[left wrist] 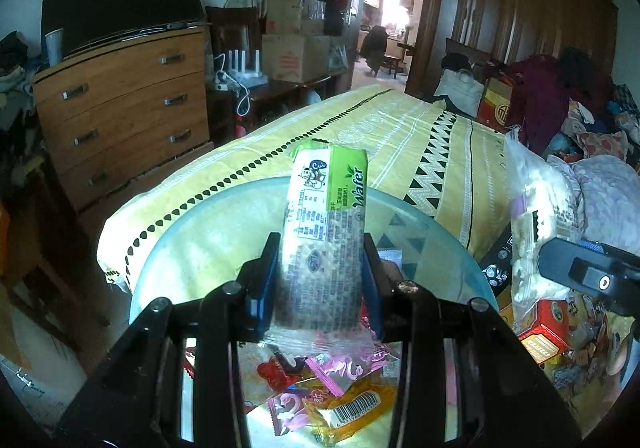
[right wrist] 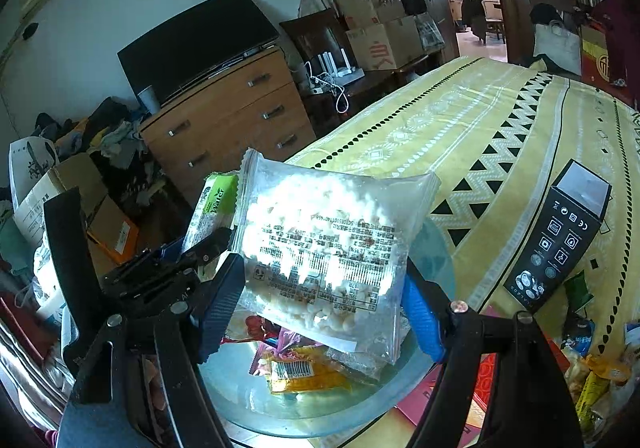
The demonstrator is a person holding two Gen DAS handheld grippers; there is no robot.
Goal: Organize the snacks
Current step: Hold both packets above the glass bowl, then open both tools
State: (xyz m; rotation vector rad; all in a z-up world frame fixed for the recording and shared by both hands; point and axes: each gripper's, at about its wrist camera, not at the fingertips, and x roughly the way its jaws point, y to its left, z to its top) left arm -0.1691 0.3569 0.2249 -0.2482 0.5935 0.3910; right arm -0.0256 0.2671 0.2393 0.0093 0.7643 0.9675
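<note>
Reading "Wafer" in white on the green end of the wafer pack (left wrist: 326, 232), which the left gripper (left wrist: 320, 272) is clamped on, held over the glass bowl (left wrist: 192, 248). The right gripper (right wrist: 324, 300) is pinching a clear bag of white puffs (right wrist: 328, 244) over that bowl; its label print is unreadable. Barcoded yellow packet (right wrist: 304, 374) sits inside.
</note>
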